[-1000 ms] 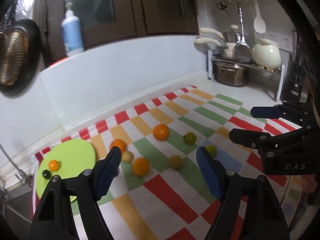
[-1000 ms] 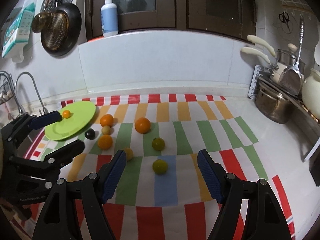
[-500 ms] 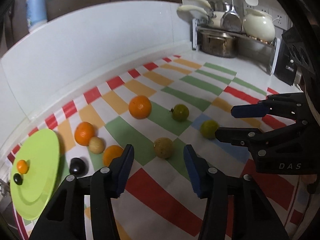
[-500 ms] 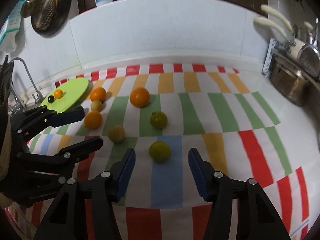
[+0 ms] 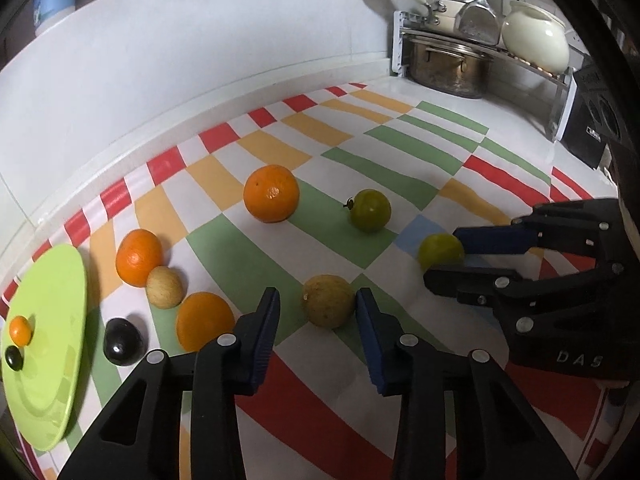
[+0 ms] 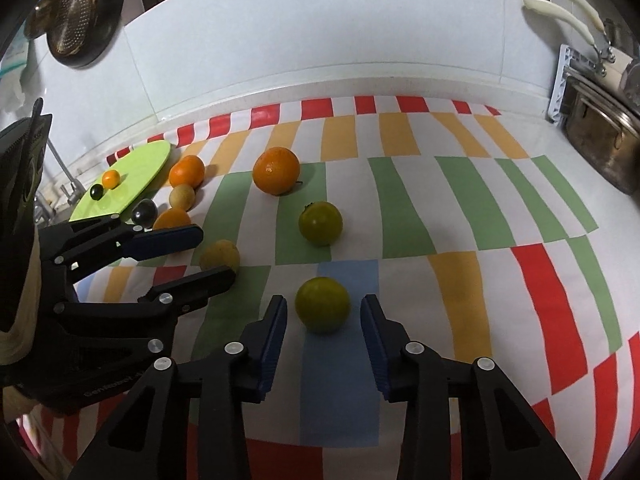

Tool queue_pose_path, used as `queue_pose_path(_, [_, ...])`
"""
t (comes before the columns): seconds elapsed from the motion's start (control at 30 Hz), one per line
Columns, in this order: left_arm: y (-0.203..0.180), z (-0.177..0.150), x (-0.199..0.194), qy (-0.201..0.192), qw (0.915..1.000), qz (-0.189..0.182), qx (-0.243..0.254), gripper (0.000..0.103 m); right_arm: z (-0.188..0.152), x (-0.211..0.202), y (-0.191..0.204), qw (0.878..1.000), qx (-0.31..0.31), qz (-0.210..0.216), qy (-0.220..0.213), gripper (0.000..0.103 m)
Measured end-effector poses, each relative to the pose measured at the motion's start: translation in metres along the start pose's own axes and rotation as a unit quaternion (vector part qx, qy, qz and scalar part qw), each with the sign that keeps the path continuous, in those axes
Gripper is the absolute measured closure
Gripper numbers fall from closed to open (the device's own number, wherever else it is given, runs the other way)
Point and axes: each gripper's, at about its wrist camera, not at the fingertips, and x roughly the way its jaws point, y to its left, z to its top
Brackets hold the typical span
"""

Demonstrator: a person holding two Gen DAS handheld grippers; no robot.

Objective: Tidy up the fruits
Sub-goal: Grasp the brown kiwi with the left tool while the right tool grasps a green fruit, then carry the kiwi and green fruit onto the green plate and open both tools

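Several fruits lie on a checked cloth (image 5: 248, 264). My left gripper (image 5: 318, 312) is open with its jaws on either side of a tan round fruit (image 5: 329, 306), not touching it. My right gripper (image 6: 323, 312) is open around a yellow-green fruit (image 6: 322, 305); it also shows in the left wrist view (image 5: 440, 249). Another green fruit (image 6: 321, 222) and a large orange (image 6: 277, 170) lie beyond. Two oranges (image 5: 139, 257) (image 5: 205, 321), a small tan fruit (image 5: 165, 286) and a dark fruit (image 5: 122, 341) sit near a green plate (image 5: 52, 360), which holds a tiny orange fruit (image 5: 21, 329) and a dark berry (image 5: 14, 358).
A white backsplash (image 6: 320, 60) runs along the back of the counter. A metal pot (image 5: 446, 66) and a rack with a white teapot (image 5: 534, 38) stand at the back right. A strainer pan (image 6: 76, 28) hangs at the left, above a tap (image 6: 64, 184).
Both grippers have come down and forward toward the cloth. The tan fruit now sits between my left jaws and the yellow-green fruit between my right jaws. No fruit has moved.
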Motion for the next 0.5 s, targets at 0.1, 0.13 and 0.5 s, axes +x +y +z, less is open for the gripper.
queue_pose_path(0.1, [0.0,0.0,0.003,0.004,1.0,-0.002,-0.006,0.072,-0.001,0.003,-0.001,1.0,0.0,0.001,0.001,0.068])
queue_pose_path(0.13, [-0.001,0.001,0.004,0.006,0.9999,-0.004,-0.008,0.073,-0.001,0.003,-0.001,1.0,-0.001,0.001,0.002,0.07])
queue_pose_path(0.5, [0.002,-0.001,-0.015,-0.001,0.9994,0.009,-0.033,0.074,0.003,-0.003,0.001,1.0,-0.001,0.008,-0.003,0.073])
